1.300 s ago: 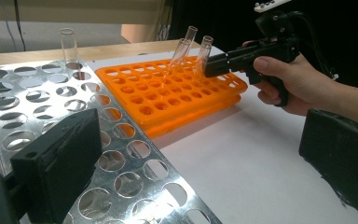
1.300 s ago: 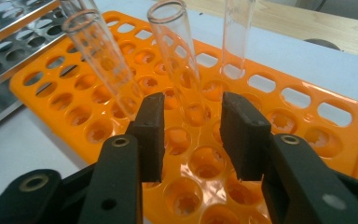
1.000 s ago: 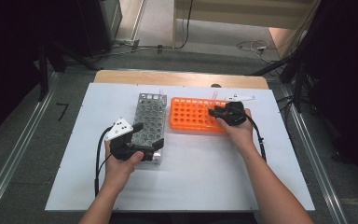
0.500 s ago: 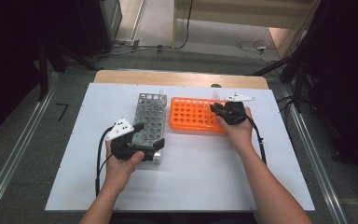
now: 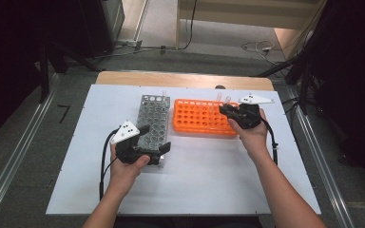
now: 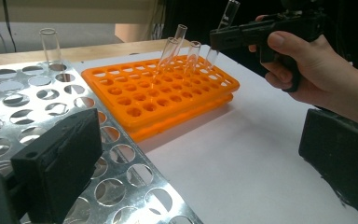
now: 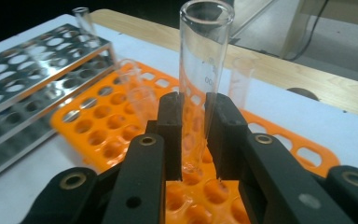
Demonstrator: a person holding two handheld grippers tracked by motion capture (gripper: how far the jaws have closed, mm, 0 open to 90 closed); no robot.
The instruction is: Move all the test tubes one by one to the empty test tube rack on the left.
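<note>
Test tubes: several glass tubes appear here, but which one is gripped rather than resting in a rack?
The tube clamped in the right gripper, raised above the orange rack. The others stand loose in rack holes.

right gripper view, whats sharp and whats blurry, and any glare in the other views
Right gripper view: the held test tube and the jaws are fairly sharp, while the orange rack and the metal rack behind are soft. Left gripper view: the metal rack's plate shows bright reflections. High view: even light on the table, dark surroundings.
</note>
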